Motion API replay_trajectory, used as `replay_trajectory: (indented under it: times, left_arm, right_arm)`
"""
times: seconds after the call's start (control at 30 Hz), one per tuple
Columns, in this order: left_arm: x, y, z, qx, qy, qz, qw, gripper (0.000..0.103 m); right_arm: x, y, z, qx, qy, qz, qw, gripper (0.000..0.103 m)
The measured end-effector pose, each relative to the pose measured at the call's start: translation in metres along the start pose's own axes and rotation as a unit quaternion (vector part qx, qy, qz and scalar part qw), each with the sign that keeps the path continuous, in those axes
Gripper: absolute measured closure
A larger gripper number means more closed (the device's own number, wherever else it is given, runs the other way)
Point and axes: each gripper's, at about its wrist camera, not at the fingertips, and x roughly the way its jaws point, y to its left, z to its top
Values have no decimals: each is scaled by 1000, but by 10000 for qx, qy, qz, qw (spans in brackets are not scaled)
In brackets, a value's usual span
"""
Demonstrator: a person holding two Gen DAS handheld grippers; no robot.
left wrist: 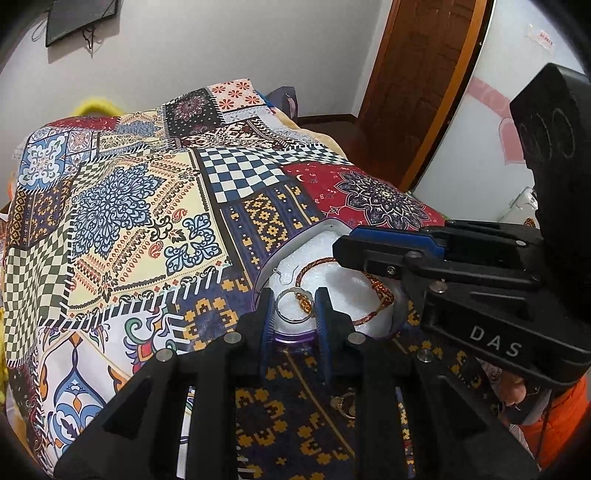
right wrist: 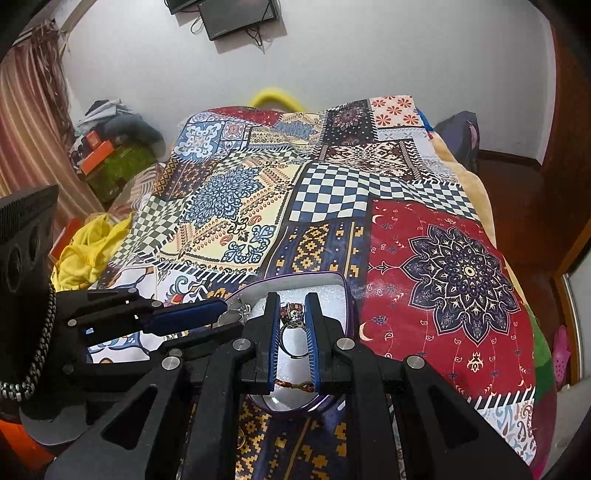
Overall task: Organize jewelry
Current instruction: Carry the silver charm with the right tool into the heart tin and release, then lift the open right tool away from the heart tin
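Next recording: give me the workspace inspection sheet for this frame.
Surface: patchwork bedspread.
Job's things: purple-rimmed jewelry box, white lined; silver ring and braided bracelet inside; gold ring outside on the cloth.
Clutter: yellow garment, boxes beside the bed.
Grippers: left gripper brackets the silver ring; right gripper pinches an ornate ring.
Cables: braided cord; wires under wall screen.
Surroundings: wooden door.

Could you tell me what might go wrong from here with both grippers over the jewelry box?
The left gripper and right gripper crowd the same small box, so they may collide. The right one seems to hold a ring; it could slip. Another ring lies on the quilt under the left gripper and could be overlooked on the busy pattern.
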Motion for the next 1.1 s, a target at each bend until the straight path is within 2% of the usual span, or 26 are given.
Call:
replay_trajectory:
  times: [0.27,0.43,0.63,0.8,0.97,1.1]
  left_arm:
    - [-3,3,-1,-101,46,65,9999,82]
    - [-13,2,-3,-112,-9,160,9998,81]
    - [-39,-1,-4,-109,-177,283,9994,75]
    - [-67,-5,-5,-120,-352,390,9985,73]
    - [-97,-14,-6,-74,-564,433,9974,72]
    - [-118,-24,-8,9,-743,489,9960,65]
  right_arm:
    - [-4,5,-1,-80,-20,-127,9999,90]
    - [-13,11,-2,-149,-83,-225,9996,82]
    - [-35,16,-3,-172,-286,-309,9990,80]
    - [-59,21,-5,-164,-521,-432,9976,67]
    - [-83,27,-9,-171,-706,-501,9961,67]
    - [-102,33,-13,-201,-837,-552,9948,67]
